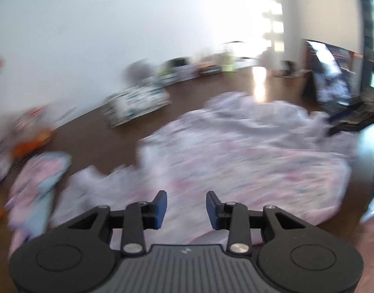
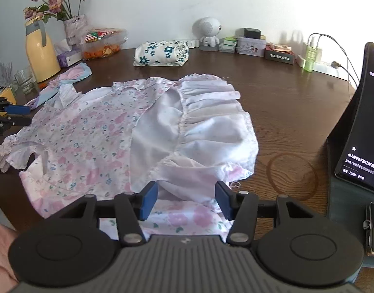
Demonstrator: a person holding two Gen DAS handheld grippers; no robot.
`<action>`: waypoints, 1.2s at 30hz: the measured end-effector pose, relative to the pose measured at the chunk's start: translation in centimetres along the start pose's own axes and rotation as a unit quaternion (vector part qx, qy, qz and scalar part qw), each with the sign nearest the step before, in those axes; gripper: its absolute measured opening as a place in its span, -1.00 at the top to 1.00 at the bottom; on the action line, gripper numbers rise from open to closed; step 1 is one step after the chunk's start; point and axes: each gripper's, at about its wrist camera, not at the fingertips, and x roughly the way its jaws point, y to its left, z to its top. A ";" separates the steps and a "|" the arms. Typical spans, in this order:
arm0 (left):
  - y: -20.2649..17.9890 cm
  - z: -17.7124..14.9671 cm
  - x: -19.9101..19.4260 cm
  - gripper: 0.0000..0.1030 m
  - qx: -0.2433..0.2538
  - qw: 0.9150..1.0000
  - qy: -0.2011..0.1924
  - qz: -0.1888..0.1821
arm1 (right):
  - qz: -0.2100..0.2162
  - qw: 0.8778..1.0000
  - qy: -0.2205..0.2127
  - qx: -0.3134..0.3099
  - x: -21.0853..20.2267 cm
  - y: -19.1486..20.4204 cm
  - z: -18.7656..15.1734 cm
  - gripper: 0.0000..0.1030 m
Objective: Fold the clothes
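Just ahead of our right tongs (image 2: 187,199), the floral dress (image 2: 89,136) lies spread on the brown table (image 2: 284,102), its white ruffled lining (image 2: 211,122) turned up over the far half. Both pairs of tongs stand open with nothing between their pads; our left tongs (image 1: 186,208) hang over the same cloth, though that view is smeared. We judge the dress light, thin and limp: it will sag and slide on itself, and the gathered hem will bunch, so we would pinch it at a seam or at the ruffled edge, where the layers are thicker, and take both corners of one side together. To the left of the right tongs a pink and blue garment (image 2: 69,78) lies touching or just beside the dress sleeve, and could be dragged along. Farther off along the wall stand a yellow jug (image 2: 40,51), a glass (image 2: 24,79), a vase of flowers (image 2: 74,28) and a folded flowered cloth (image 2: 162,53). To the right, a dark screen (image 2: 362,122) stands near the hem, and a wide sweep that way could strike it.
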 end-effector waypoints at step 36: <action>-6.4 -2.8 0.3 0.06 0.250 0.964 0.075 -0.043 | 0.066 0.995 0.062 -0.053 -3.0 1.8 -4.1 0.10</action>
